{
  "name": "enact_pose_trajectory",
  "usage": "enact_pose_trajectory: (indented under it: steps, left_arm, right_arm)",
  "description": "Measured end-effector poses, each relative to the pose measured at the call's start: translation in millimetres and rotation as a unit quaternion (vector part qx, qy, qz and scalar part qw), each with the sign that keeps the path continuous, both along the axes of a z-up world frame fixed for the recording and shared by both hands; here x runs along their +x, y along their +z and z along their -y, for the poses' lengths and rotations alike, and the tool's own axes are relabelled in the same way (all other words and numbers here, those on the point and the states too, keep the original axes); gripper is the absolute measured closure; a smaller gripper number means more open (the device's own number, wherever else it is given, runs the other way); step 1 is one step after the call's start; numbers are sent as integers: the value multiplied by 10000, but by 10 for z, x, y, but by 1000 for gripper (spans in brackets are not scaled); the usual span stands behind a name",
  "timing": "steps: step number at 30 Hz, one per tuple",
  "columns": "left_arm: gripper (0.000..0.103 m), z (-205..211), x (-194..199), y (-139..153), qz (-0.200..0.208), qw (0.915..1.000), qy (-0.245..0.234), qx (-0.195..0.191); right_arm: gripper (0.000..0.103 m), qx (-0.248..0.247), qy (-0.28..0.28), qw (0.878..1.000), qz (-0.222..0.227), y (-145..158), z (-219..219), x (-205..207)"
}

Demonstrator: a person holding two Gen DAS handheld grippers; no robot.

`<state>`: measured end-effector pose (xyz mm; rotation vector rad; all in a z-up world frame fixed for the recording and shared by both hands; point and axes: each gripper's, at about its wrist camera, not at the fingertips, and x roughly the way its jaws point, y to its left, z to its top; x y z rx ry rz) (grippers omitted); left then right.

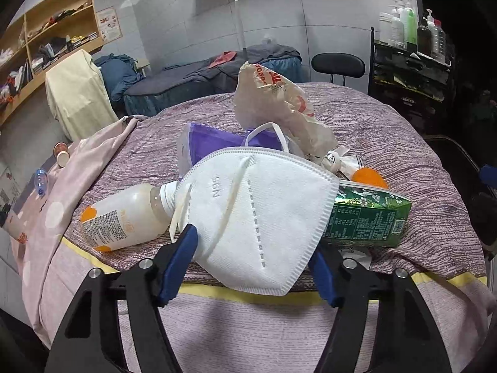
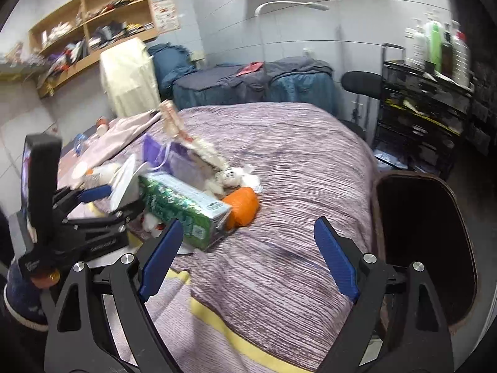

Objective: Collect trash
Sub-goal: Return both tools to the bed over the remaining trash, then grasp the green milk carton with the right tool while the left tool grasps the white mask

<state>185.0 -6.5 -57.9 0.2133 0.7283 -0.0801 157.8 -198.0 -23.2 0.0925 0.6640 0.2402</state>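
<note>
A white N95 mask (image 1: 257,214) stands between the blue pads of my left gripper (image 1: 252,242), which is shut on it at the bed's near edge. The right wrist view shows that left gripper (image 2: 119,195) at the left, with the mask (image 2: 125,180) edge-on. Behind the mask lie a white bottle (image 1: 121,217) with an orange label, a green drink carton (image 1: 366,220), a purple pack (image 1: 214,143), a crumpled plastic bag (image 1: 273,102) and an orange item (image 1: 369,177). My right gripper (image 2: 248,225) hangs open over the bare striped bedcover (image 2: 295,161), just right of the carton (image 2: 183,205).
A dark bin (image 2: 376,217) stands at the bed's right side. A black rack (image 2: 435,108) with bottles and a black chair (image 2: 363,84) are behind it. A pink blanket (image 1: 46,211) and paper cups (image 1: 62,155) lie left. A sleeve (image 2: 21,295) shows at the lower left.
</note>
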Motion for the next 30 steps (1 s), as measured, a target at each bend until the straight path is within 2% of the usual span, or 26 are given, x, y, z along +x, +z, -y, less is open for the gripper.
enact_pose_trajectory:
  steps: [1, 3, 6, 9, 14, 18, 22, 25, 30]
  left_arm:
    - [47, -40, -4, 16, -2, 10000, 26, -83]
    - [65, -105, -9, 46, 1, 9998, 82, -203]
    - [79, -247, -41, 88, 2, 9993, 131, -357]
    - [86, -381, -76, 98, -52, 9986, 156, -511]
    - [91, -599, -136, 104, -170, 9952, 151, -955]
    - [92, -702, -199, 141, -182, 9915, 73, -1286]
    - [92, -744, -222, 164, -164, 9891, 22, -1465]
    - [92, -765, -205, 152, -174, 9877, 40, -1551]
    - [92, -727, -189, 141, -175, 9871, -20, -1593]
  right_arm:
    - [18, -15, 179, 9998, -49, -11, -49, 36]
    - [18, -16, 556, 9982, -202, -39, -141, 125]
    - [18, -69, 1158, 9924, -420, -77, -284, 299]
    - [18, -336, 1599, 9854, -487, -99, -431, 479]
    - [19, -585, 2294, 9677, -869, -160, -661, 809]
    - [29, -618, 2633, 9559, -1142, -239, -801, 1071]
    - [32, -653, 2914, 9437, -1424, -376, -897, 1274]
    - [35, -678, 3044, 9387, -1469, -417, -973, 1310]
    - [41, -800, 3053, 9393, -1349, -383, -1018, 1192]
